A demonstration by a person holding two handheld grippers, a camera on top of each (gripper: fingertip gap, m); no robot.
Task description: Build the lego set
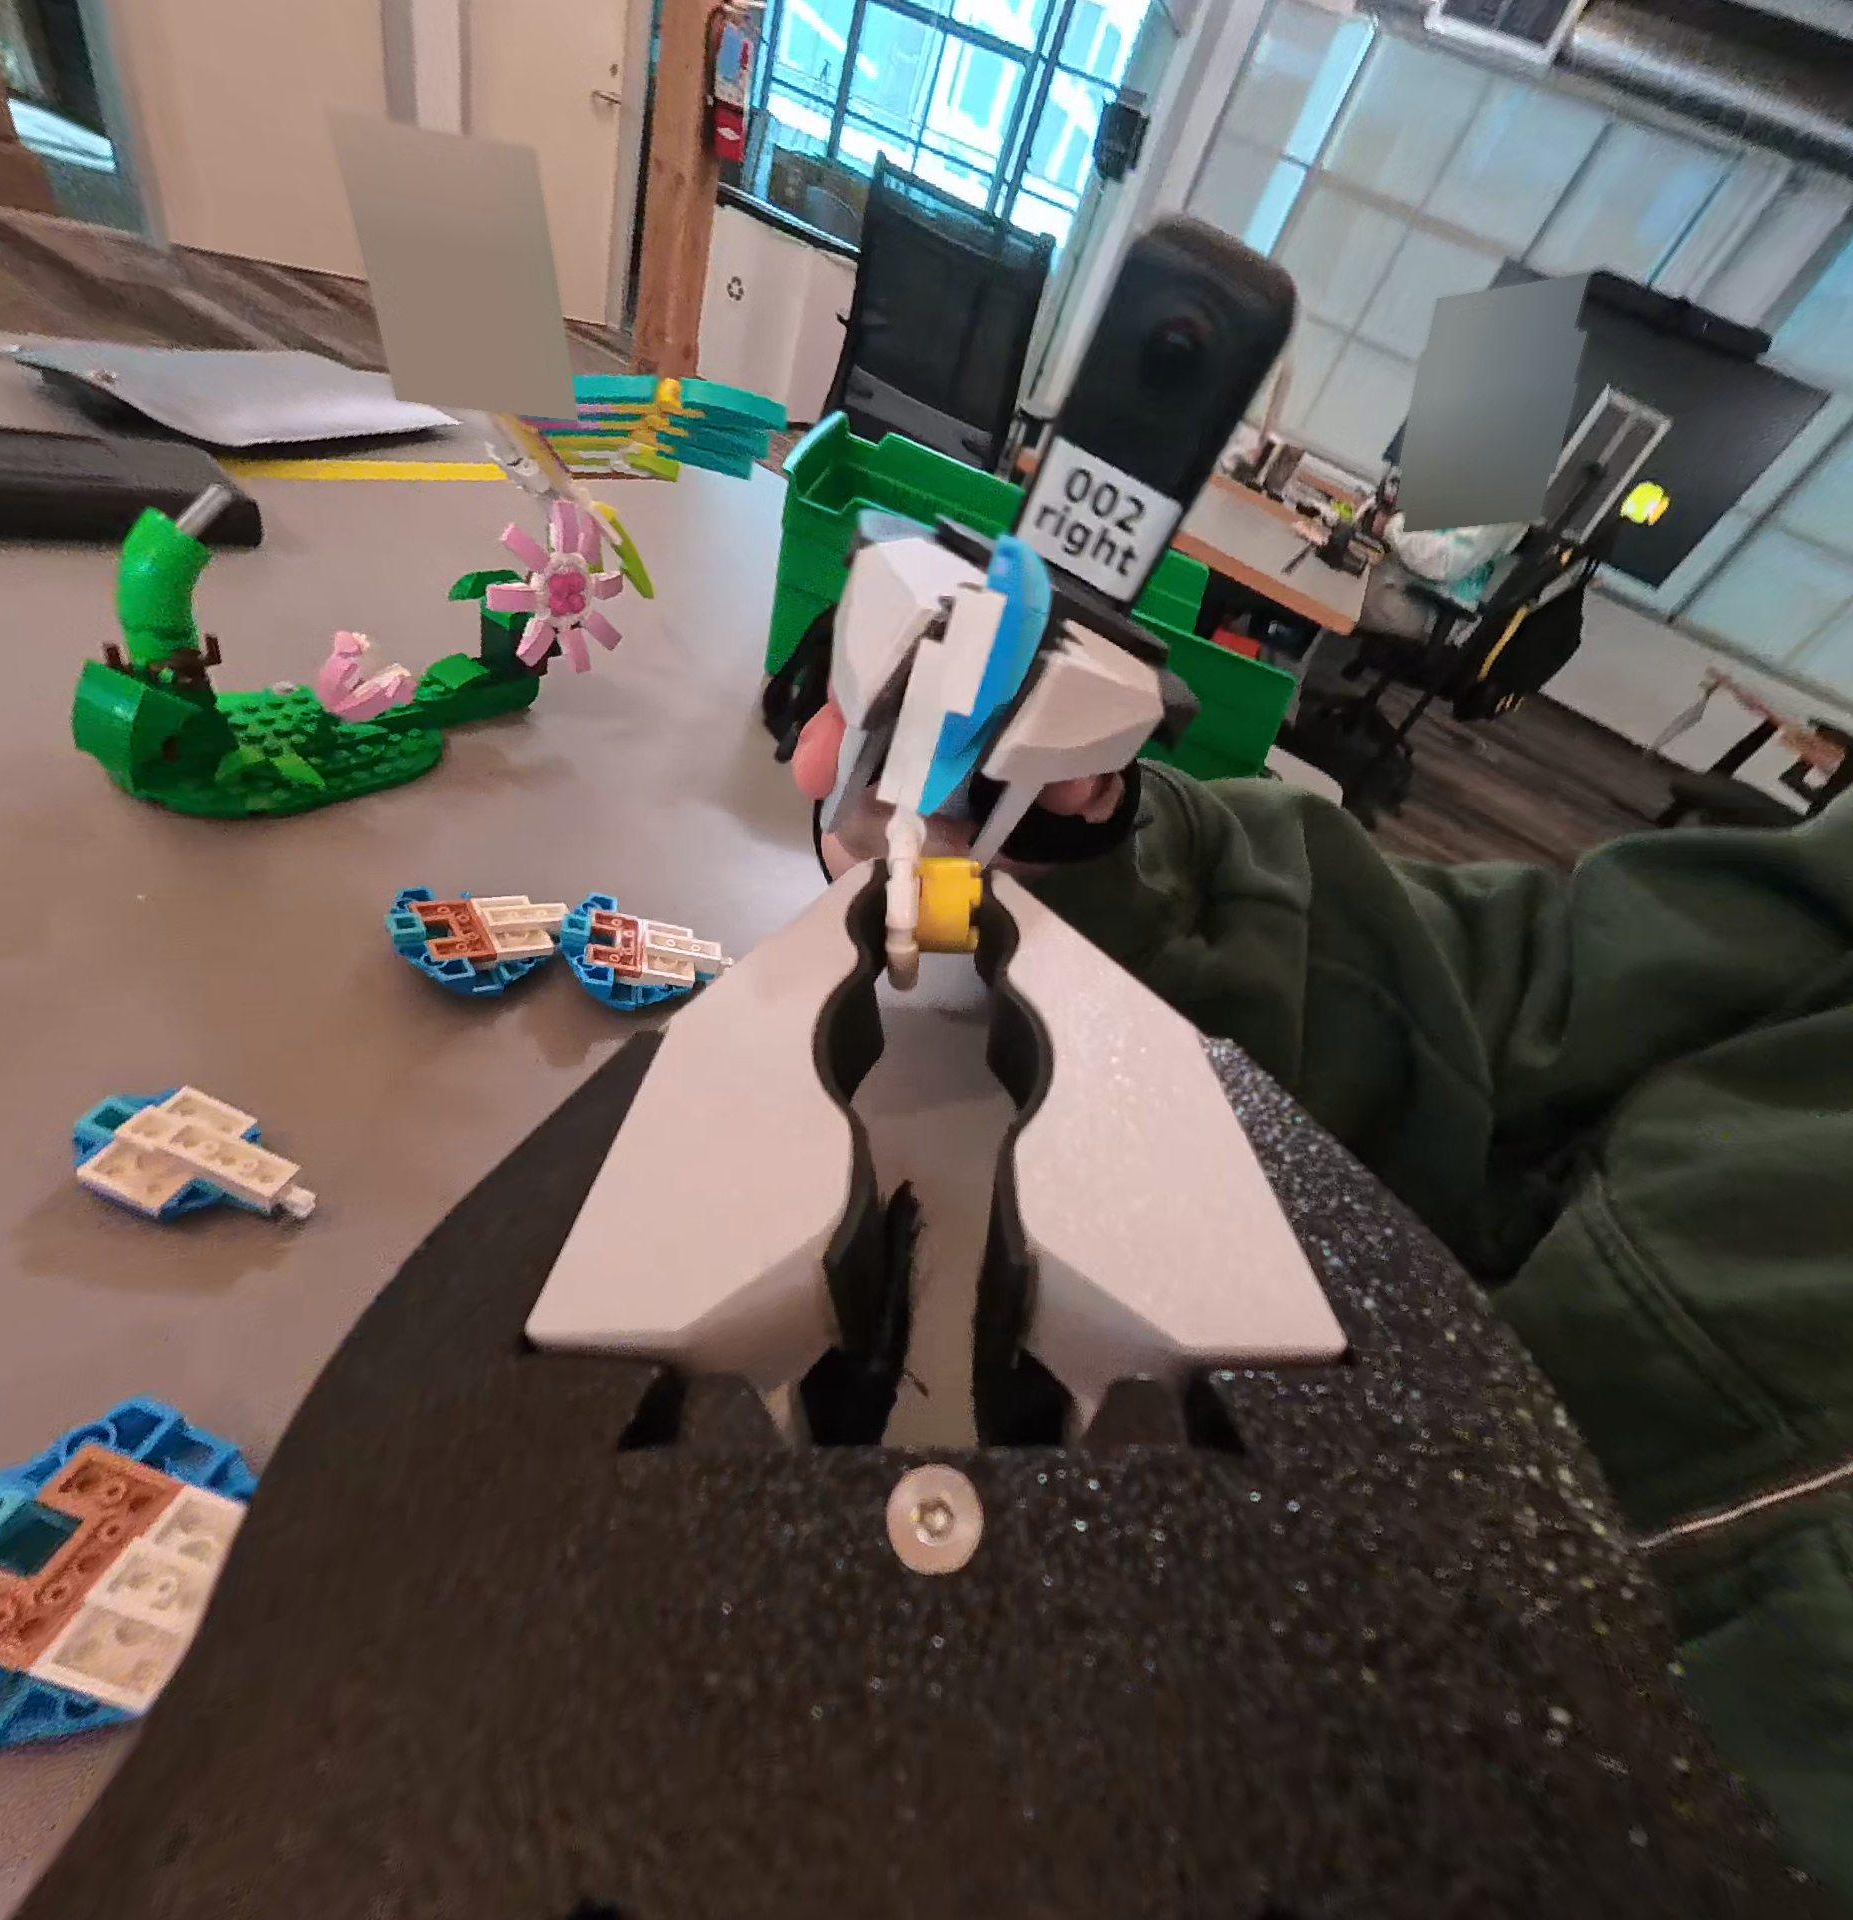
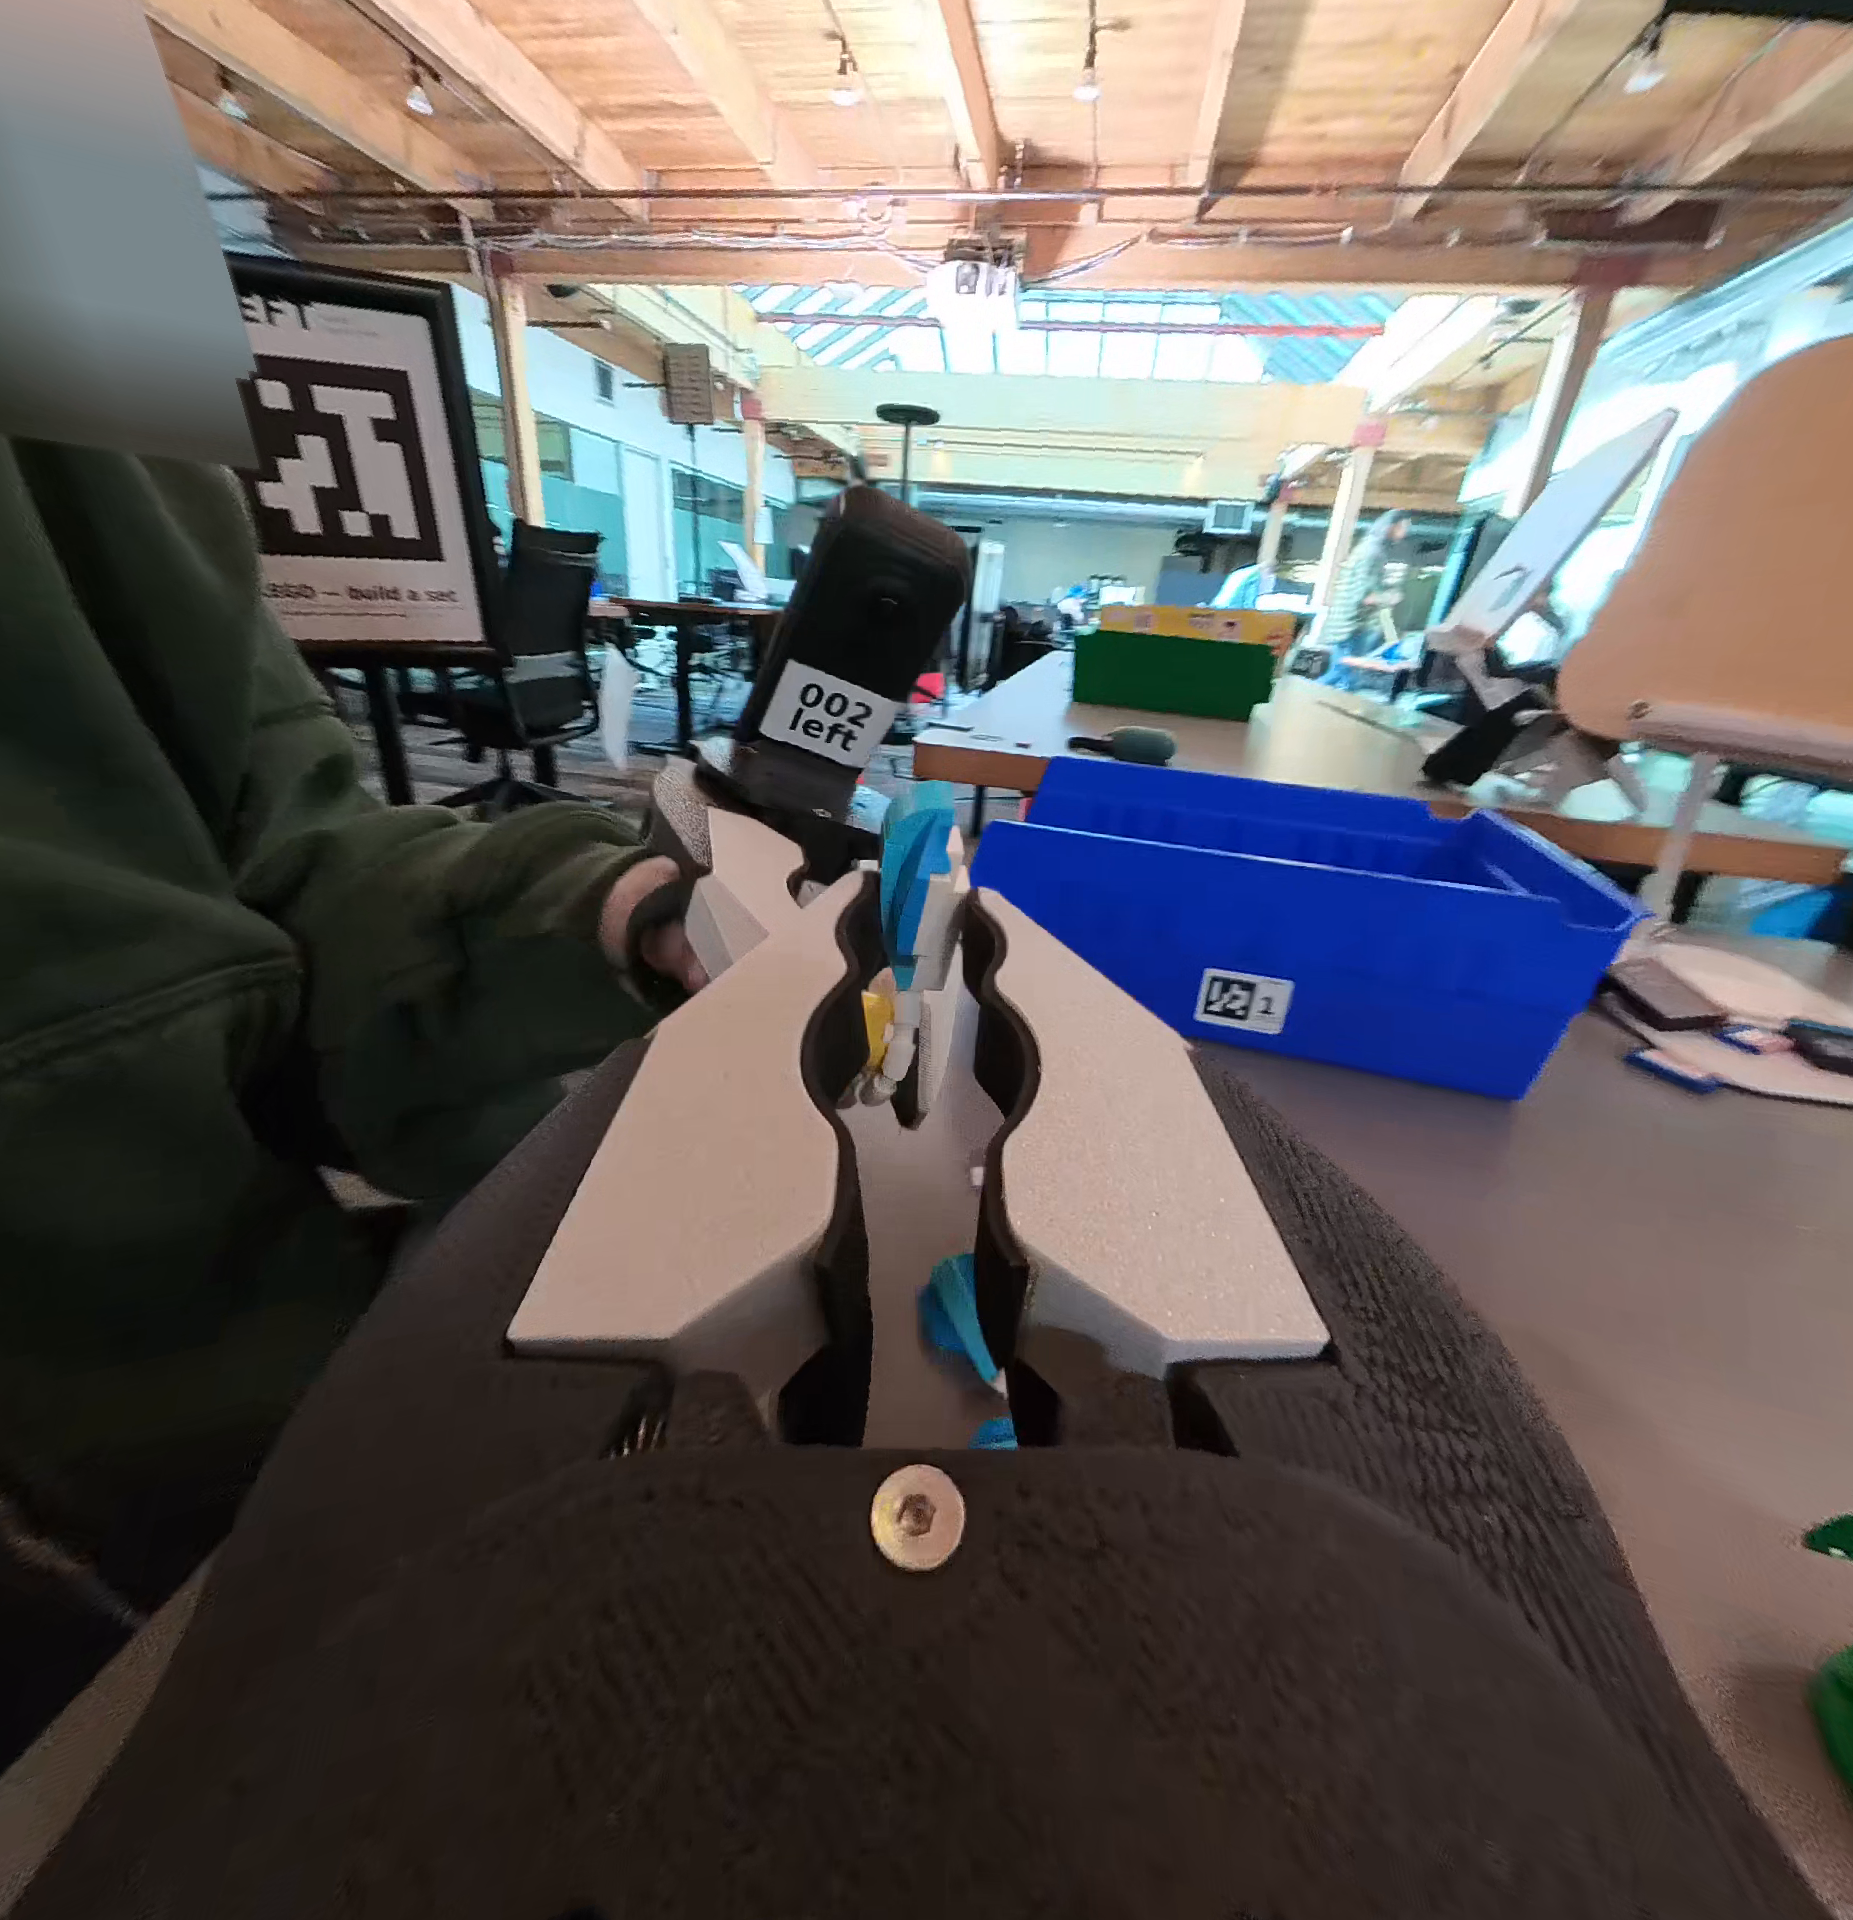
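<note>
My two grippers face each other above the grey table [image 1: 693, 790] and both hold one small brick assembly. My left gripper [image 1: 927, 909] is shut on its yellow piece [image 1: 948, 904], which sits on a thin white joint. My right gripper [image 1: 953, 748] is shut on the white and blue wing-shaped part [image 1: 1005, 644] above it. In the right wrist view my right gripper [image 2: 911, 914] clamps the blue and white part [image 2: 917, 862], with the yellow piece [image 2: 875, 1023] just below. The left gripper [image 2: 787, 883] is close behind on the left.
A green brick plant model with pink flowers [image 1: 278, 727] stands far left. Several blue, white and brown wing pieces [image 1: 475, 935] [image 1: 184, 1148] lie on the table. A green bin [image 1: 901, 488] stands behind. A blue bin [image 2: 1296, 914] sits right. Green sleeves [image 1: 1524, 1039] are at the side. About 4 centimetres separates my left fingertips from my right.
</note>
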